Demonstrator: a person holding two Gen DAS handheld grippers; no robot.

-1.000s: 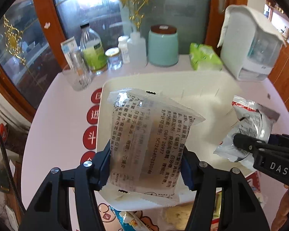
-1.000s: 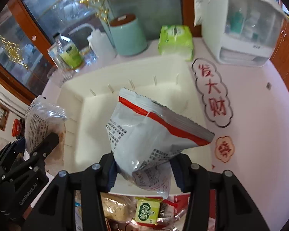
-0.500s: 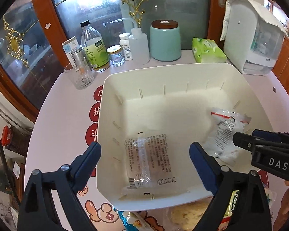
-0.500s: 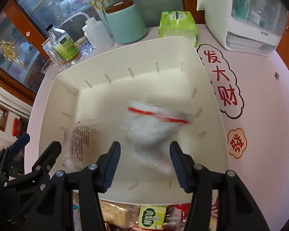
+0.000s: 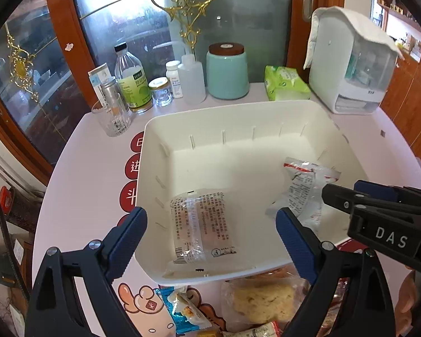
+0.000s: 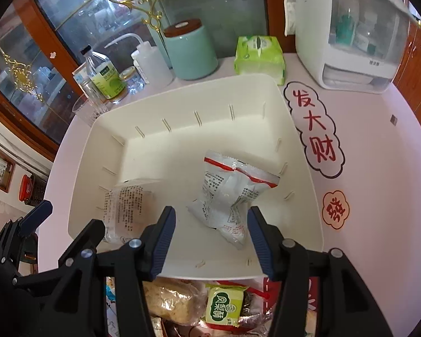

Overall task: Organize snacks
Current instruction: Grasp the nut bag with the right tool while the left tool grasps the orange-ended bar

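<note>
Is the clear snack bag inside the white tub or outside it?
Inside. The clear snack bag lies flat on the floor of the white tub, with nothing gripping it.

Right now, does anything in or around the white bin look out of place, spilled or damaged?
Nothing is spilled or broken. In the white bin, the clear packet lies flat, while the red-striped packet lies crumpled and tilted rather than flat. Several snacks remain heaped on the table by the bin's near edge, not yet sorted.
</note>
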